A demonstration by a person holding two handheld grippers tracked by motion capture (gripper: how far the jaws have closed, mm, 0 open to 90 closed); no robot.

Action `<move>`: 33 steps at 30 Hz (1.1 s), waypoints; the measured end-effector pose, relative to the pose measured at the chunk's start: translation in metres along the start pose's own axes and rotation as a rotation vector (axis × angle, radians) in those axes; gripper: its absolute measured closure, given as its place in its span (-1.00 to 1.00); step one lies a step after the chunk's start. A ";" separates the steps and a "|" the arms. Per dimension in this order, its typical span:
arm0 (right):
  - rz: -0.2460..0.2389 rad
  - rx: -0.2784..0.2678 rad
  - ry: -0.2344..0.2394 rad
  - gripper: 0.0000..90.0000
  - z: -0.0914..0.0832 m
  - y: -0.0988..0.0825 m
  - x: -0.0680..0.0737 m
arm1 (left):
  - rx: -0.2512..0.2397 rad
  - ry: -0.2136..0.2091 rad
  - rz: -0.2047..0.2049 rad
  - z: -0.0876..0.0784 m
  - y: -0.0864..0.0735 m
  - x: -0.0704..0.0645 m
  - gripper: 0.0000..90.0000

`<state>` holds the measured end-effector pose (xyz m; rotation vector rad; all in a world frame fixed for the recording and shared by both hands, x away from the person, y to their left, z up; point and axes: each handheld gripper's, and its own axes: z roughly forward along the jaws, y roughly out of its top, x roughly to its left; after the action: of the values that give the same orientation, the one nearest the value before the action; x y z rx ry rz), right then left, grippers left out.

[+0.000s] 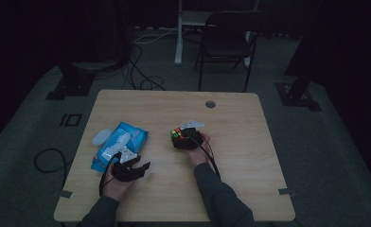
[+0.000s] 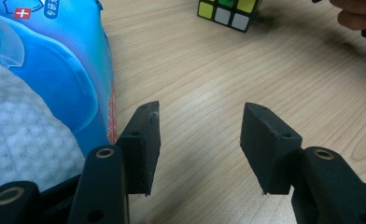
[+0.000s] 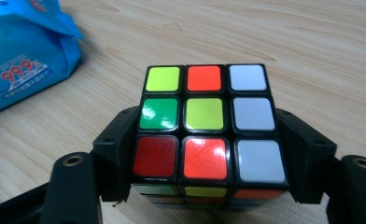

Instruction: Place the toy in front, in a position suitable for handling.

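Observation:
A colour puzzle cube [image 3: 207, 126] sits between the black jaws of my right gripper [image 3: 207, 156], whose pads press on its left and right sides; its top face shows yellow, orange, white, green and red tiles. In the high view the cube [image 1: 178, 134] is near the table's middle, with the right gripper [image 1: 182, 138] around it. My left gripper [image 2: 200, 140] stands open over bare wood with nothing between its fingers, just right of a blue wet-wipes pack [image 2: 55, 70]. The high view shows the left gripper [image 1: 138, 164] at the pack's [image 1: 127, 137] near end.
The wooden table [image 1: 240, 156] has a round cable hole [image 1: 210, 103] at the back. A white wipe [image 2: 22, 135] sticks out of the pack. A small clear lid [image 1: 101, 137] lies left of the pack. A dark chair [image 1: 226, 38] and floor cables stand beyond the table.

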<state>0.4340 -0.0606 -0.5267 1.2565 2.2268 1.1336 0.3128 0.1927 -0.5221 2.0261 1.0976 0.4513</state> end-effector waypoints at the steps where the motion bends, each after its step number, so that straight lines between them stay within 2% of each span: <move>1: -0.011 0.001 0.003 -0.29 0.000 0.000 0.000 | 0.001 0.000 0.002 0.000 0.000 0.000 0.09; 7: -0.047 0.012 0.026 -0.29 -0.002 -0.002 -0.003 | 0.000 0.002 0.003 0.000 0.000 0.000 0.09; 10: -0.078 0.003 0.021 -0.24 -0.006 -0.001 -0.003 | 0.001 0.003 0.002 0.000 0.000 0.000 0.09; 13: -0.091 0.012 0.043 -0.24 -0.010 -0.002 -0.005 | -0.002 0.004 -0.002 0.000 0.000 0.000 0.09; 20: -0.136 -0.007 0.090 -0.24 -0.026 -0.008 -0.005 | -0.013 0.002 -0.006 -0.003 0.001 0.001 0.09; 31: -0.310 -0.011 0.158 -0.24 -0.059 -0.032 0.011 | -0.015 -0.006 -0.003 -0.003 0.001 -0.001 0.09; 32: -0.310 -0.011 0.158 -0.24 -0.059 -0.032 0.011 | -0.015 -0.006 -0.003 -0.003 0.001 -0.001 0.09; 33: -0.339 -0.011 0.169 -0.24 -0.062 -0.037 0.014 | -0.014 -0.006 -0.004 -0.003 0.001 -0.001 0.09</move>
<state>0.3675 -0.0893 -0.5159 0.7610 2.4327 1.1483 0.3108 0.1927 -0.5189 2.0113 1.0918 0.4493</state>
